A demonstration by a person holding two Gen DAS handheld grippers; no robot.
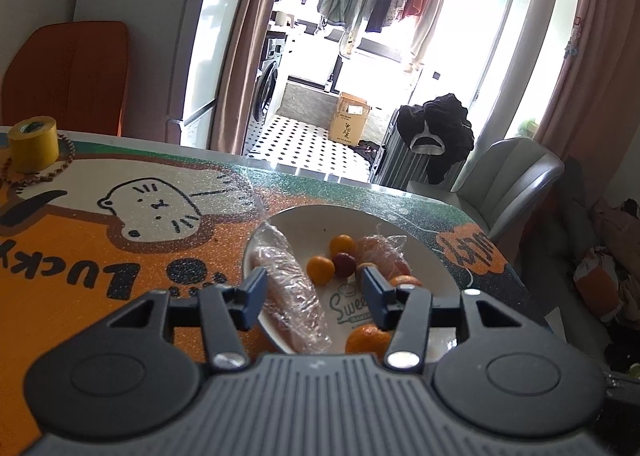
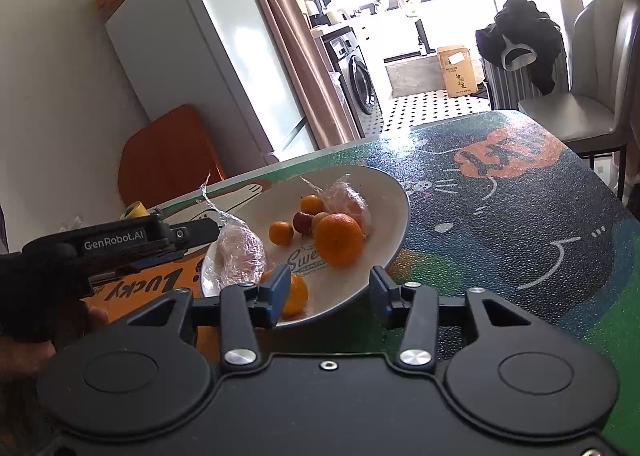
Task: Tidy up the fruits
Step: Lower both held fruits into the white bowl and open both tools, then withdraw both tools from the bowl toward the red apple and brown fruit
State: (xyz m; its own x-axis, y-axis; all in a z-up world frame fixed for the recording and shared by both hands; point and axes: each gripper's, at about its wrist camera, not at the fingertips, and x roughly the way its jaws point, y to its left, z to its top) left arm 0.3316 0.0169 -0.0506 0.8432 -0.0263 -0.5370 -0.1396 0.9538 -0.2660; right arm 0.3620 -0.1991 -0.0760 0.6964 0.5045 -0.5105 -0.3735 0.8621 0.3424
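Note:
A white plate on the table holds fruit. On it lie a long plastic-wrapped fruit, a second wrapped fruit, small oranges, a dark red fruit and larger oranges. My left gripper is open and empty above the plate's near side. My right gripper is open and empty at the plate's near rim. The left gripper's body shows at the left of the right wrist view.
The table has a cartoon mat. A yellow tape roll and a bead string sit at the far left. A grey chair stands at the table's right, an orange chair behind.

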